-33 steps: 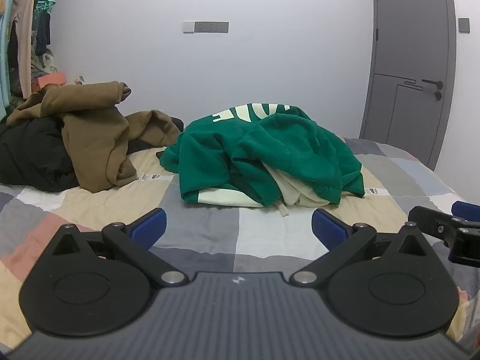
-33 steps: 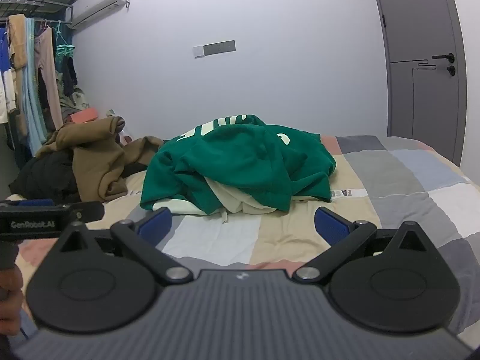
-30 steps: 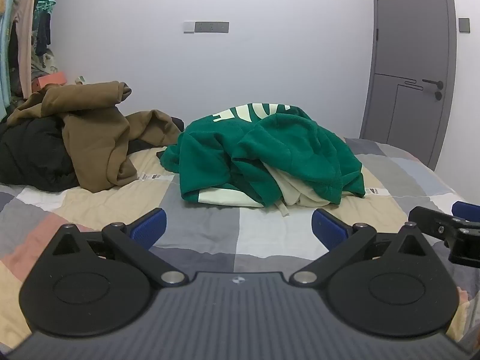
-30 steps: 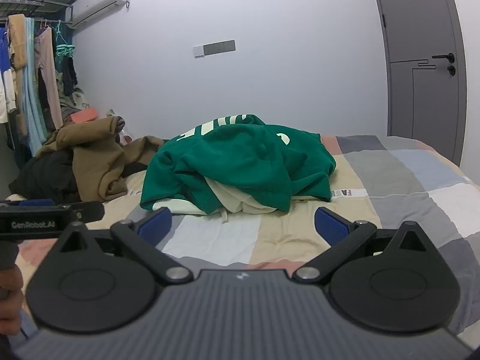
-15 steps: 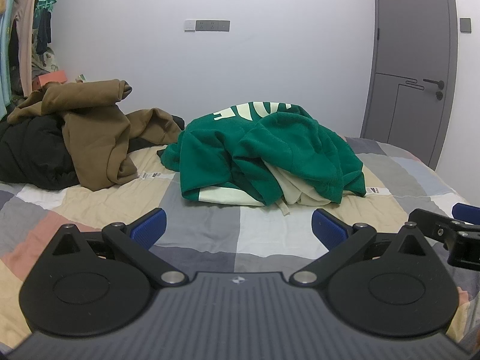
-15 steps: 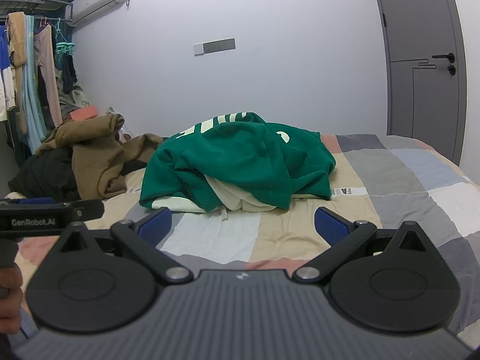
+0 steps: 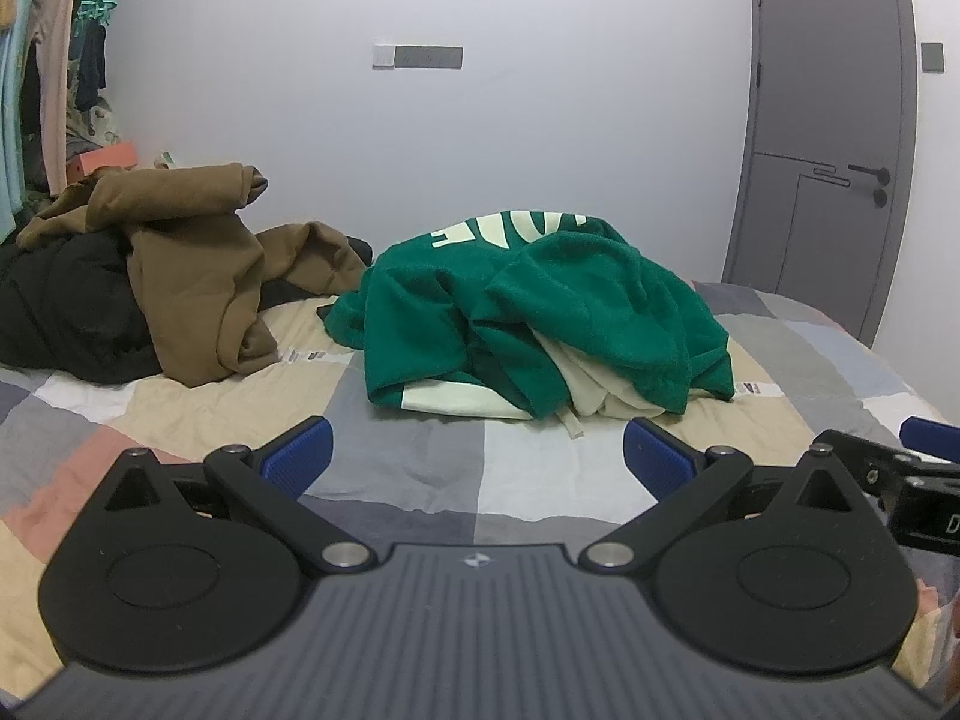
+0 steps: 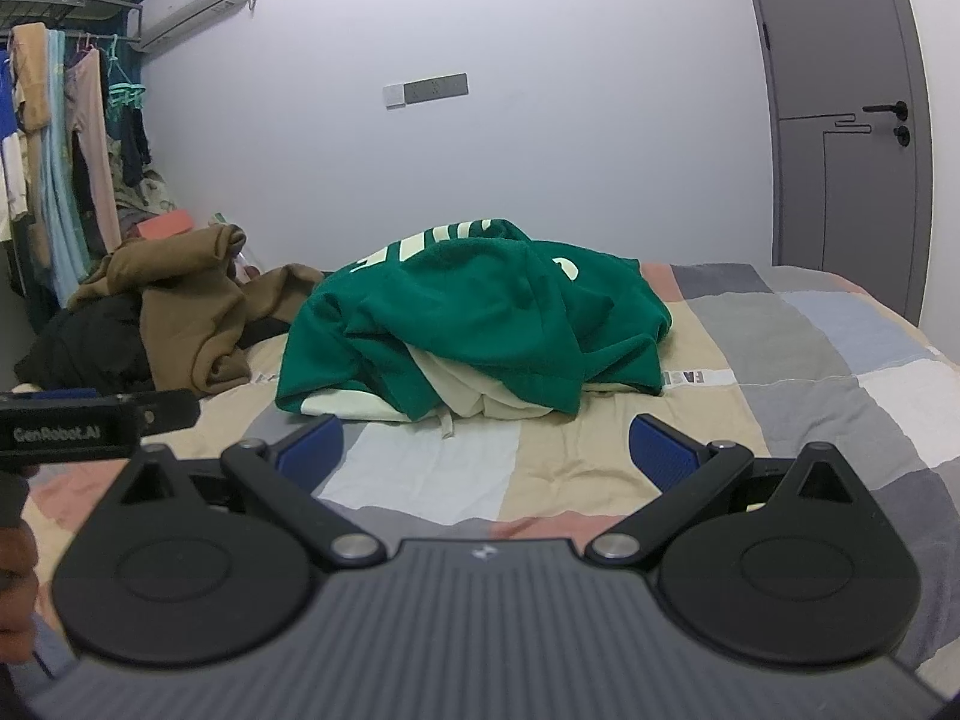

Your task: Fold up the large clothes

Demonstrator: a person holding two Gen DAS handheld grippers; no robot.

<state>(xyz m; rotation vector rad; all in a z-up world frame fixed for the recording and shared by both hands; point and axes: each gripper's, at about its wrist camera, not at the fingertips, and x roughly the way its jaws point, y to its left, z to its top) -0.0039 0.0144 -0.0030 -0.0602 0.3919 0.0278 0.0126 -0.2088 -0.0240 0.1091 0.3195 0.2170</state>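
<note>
Barely anything has shifted since the earlier frames: both grippers hover low over the near end of the bed, and the clothes lie as they lay.

Biggest thing first, the bed with its patchwork cover of grey, beige, white and pink squares fills the lower scene; its near edge is hidden behind the gripper bodies. On it, centre and toward the far wall, sits the green sweatshirt in a crumpled heap, cream lining spilling out at the near side, its pale lettering folded over and unreadable. Left of that, a brown garment drapes over a black garment, whose left end is cut off by the frame. Far left, hanging clothes are only partly in view. A grey door stands at the far right.

Now the left gripper: jaws wide apart, nothing between them. Right gripper: the same, jaws spread and empty. At the left edge of the right wrist view, a hand is just visible, mostly cut off.
</note>
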